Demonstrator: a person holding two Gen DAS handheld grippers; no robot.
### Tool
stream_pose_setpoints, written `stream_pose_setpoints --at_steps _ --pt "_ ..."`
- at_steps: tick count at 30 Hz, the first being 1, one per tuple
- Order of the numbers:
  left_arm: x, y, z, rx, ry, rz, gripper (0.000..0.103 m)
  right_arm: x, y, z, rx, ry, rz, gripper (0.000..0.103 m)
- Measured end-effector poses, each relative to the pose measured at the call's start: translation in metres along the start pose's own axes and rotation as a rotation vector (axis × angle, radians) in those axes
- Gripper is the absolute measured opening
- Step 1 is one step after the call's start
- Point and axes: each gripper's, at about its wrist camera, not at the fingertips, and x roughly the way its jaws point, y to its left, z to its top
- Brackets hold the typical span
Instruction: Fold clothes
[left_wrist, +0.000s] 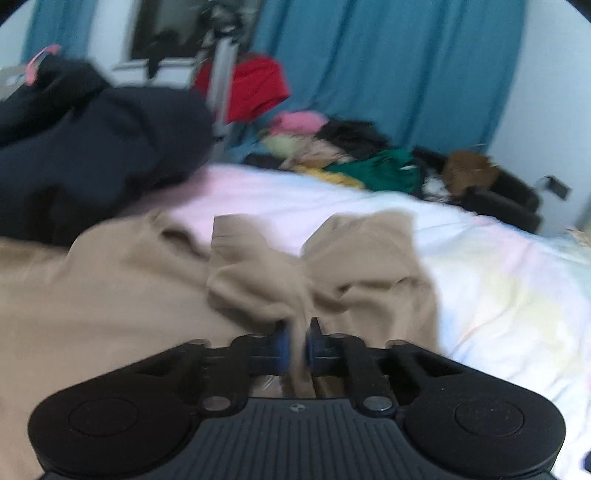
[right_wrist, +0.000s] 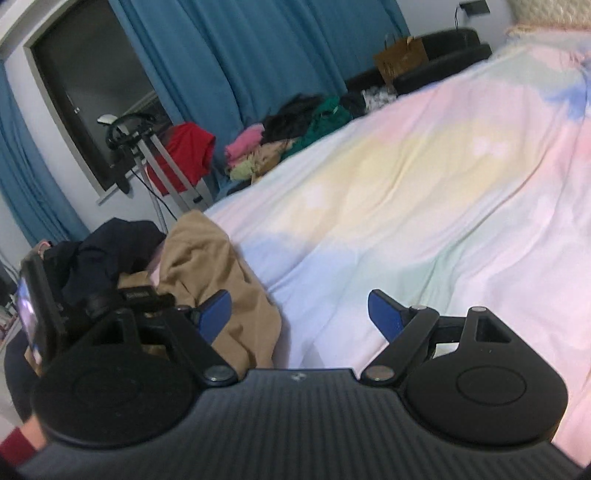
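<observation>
A tan garment (left_wrist: 122, 291) lies crumpled on the pastel bedspread (left_wrist: 498, 280), filling the left and middle of the left wrist view. My left gripper (left_wrist: 295, 341) is shut on a bunched fold of it. The view is blurred. In the right wrist view the same tan garment (right_wrist: 221, 273) lies at the left, with the left gripper's black body (right_wrist: 140, 295) on it. My right gripper (right_wrist: 299, 314) is open and empty, hovering over the bedspread (right_wrist: 424, 192) just right of the garment.
A dark navy garment (left_wrist: 96, 147) is heaped at the bed's far left. A pile of coloured clothes (left_wrist: 351, 155) lies beyond the bed by the blue curtain (left_wrist: 388, 66). A red garment (right_wrist: 184, 151) hangs on a stand. A paper bag (right_wrist: 400, 59) stands by a black seat.
</observation>
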Motion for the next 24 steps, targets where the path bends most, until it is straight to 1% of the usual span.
stream_pose_setpoints --at_steps 3,4,7,8,10,12,13,15,17,19,21,23,24 --pt "-0.006 -0.008 0.021 0.047 -0.071 0.019 0.008 0.001 0.002 -0.002 -0.006 0.002 0.014 0.083" --pt "-0.002 -0.01 0.025 0.057 -0.069 0.047 0.008 0.001 0.003 -0.003 -0.011 0.001 0.014 0.083" --pt "0.018 -0.018 0.034 0.076 -0.035 0.158 0.009 0.001 0.003 -0.003 -0.015 0.009 0.015 0.083" --pt "0.028 -0.018 0.032 0.091 -0.002 0.182 0.009 0.002 0.004 -0.004 -0.02 0.01 0.014 0.083" --pt "0.039 -0.014 0.02 0.1 0.055 0.202 0.015 0.003 0.005 -0.004 -0.03 0.014 0.014 0.083" --pt "0.034 -0.003 0.011 0.044 0.106 0.168 0.03 0.004 0.006 -0.002 -0.04 0.02 0.019 0.083" --pt "0.024 0.003 0.008 0.012 0.116 0.139 0.033 0.003 0.007 -0.003 -0.047 0.023 0.026 0.083" --pt "-0.002 0.015 -0.001 -0.045 0.14 0.078 0.053 0.001 0.009 -0.004 -0.063 0.029 0.039 0.083" --pt "-0.034 0.027 -0.012 -0.09 0.176 0.024 0.063 -0.001 0.013 -0.005 -0.079 0.034 0.059 0.083" --pt "-0.072 0.035 -0.028 -0.118 0.215 -0.003 0.065 -0.006 0.018 -0.005 -0.107 0.029 0.076 0.083" --pt "-0.11 0.041 -0.05 -0.161 0.258 -0.035 0.07 -0.011 0.023 -0.007 -0.144 0.04 0.102 0.083" --pt "-0.151 0.05 -0.08 -0.214 0.302 -0.064 0.074 -0.018 0.026 -0.008 -0.177 0.045 0.12 0.083" --pt "-0.166 0.051 -0.095 -0.232 0.332 -0.078 0.074 -0.023 0.027 -0.009 -0.19 0.041 0.124 0.083"
